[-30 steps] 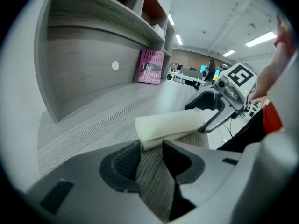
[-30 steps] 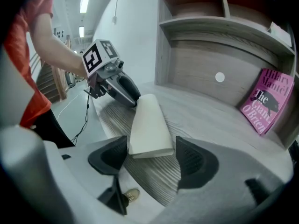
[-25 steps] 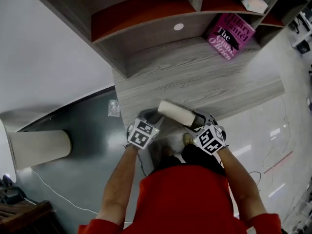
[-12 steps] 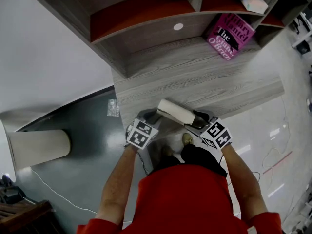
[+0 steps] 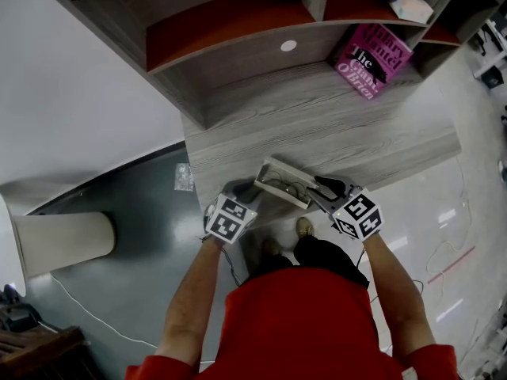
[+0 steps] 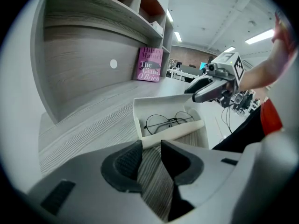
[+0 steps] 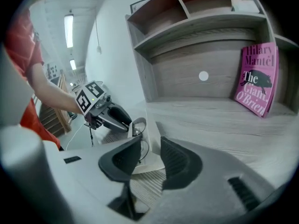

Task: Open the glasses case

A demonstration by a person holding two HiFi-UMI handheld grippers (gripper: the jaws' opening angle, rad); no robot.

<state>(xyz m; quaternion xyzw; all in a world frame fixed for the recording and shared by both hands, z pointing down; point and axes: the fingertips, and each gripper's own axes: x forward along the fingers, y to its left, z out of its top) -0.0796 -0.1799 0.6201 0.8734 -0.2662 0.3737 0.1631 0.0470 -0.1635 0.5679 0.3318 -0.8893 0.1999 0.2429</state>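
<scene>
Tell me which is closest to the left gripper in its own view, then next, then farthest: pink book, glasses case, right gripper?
1. Glasses case, right in front, open.
2. Right gripper, just beyond the case on the right, jaws closing beside it, not pinching it.
3. Pink book, far back, in the middle of the view.

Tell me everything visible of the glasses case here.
The glasses case is a cream, smooth, hard-looking oblong box lying open on the wooden desk near its front edge, lid raised at the back. Thin round wire-rimmed glasses lie inside. One corner sits at the left gripper's jaw tips, grip unclear; the other end shows between the right gripper's closing jaws.
</scene>
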